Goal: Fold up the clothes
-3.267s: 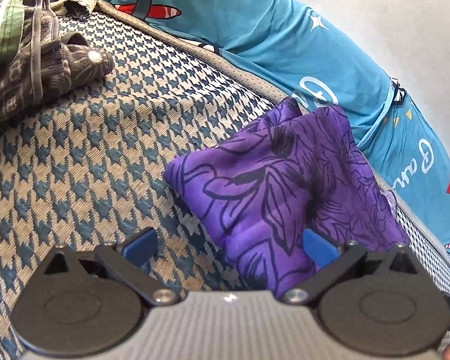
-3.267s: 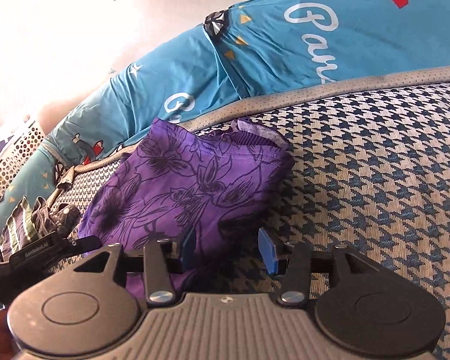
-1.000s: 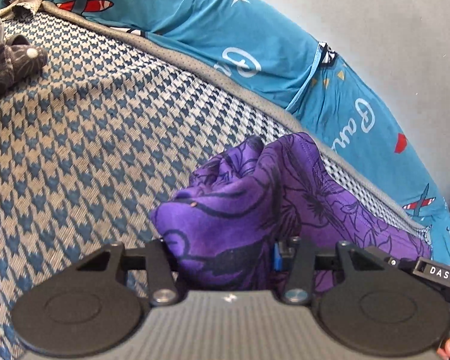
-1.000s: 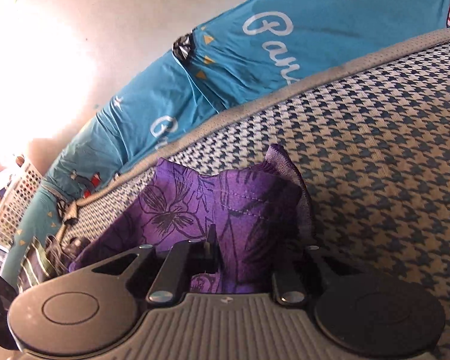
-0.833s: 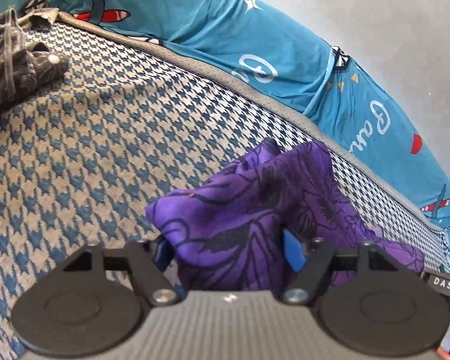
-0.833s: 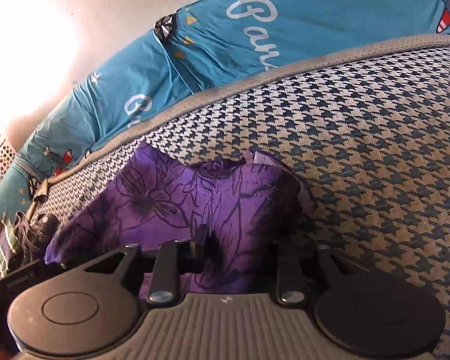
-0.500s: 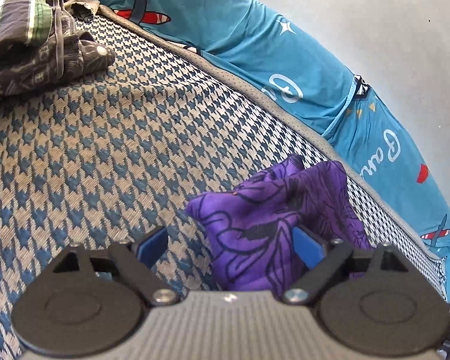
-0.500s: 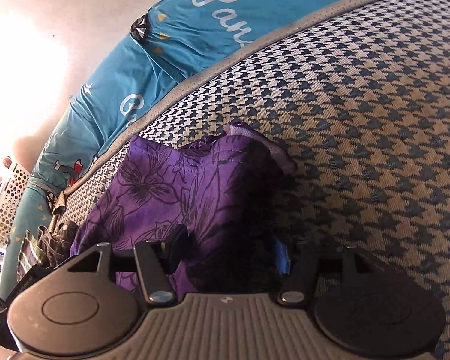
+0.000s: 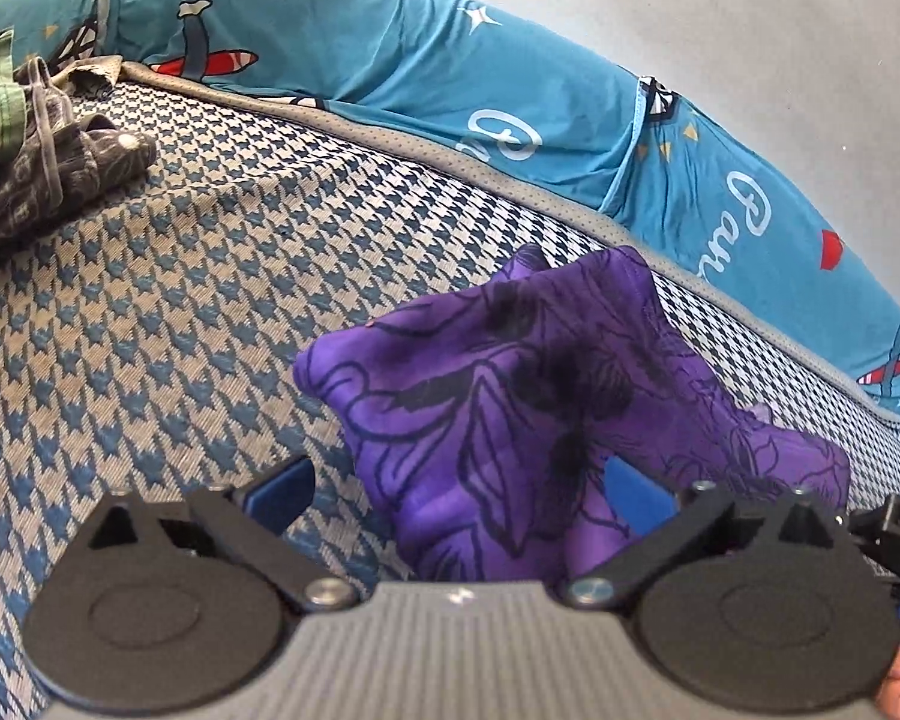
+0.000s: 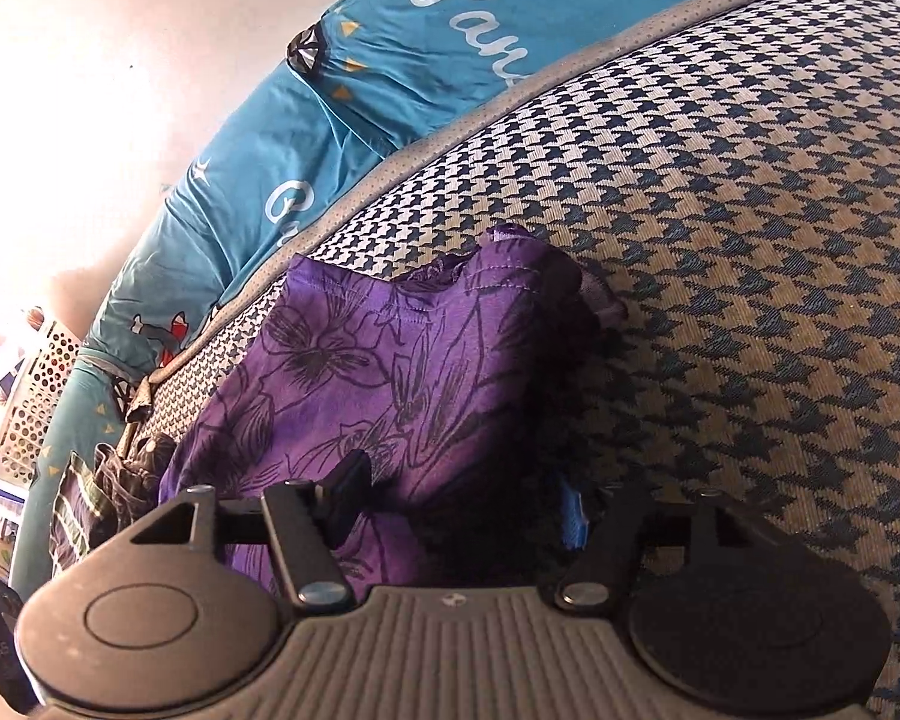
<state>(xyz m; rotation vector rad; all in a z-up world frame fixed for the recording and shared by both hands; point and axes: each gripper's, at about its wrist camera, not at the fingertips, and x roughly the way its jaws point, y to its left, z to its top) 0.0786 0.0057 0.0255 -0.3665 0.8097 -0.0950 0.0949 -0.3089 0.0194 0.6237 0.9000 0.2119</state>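
Now the fold is laid: left gripper (image 9: 456,489) gapes wide, right gripper (image 10: 459,501) stands parted, both just opening off the purple garment (image 9: 540,396) near the mattress (image 9: 150,300) back edge; next, lift clear.

Two wrist cameras look down, close, from opposite sides onto the same purple garment (image 9: 546,396) (image 10: 390,372) on a bed (image 9: 150,300) (image 10: 750,210).

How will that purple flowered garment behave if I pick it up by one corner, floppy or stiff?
Probably floppy: the purple garment lies in soft rumpled folds on the houndstooth mattress. It looks thin, so likely light. Lifted by one corner, its loose layers would likely unfold.
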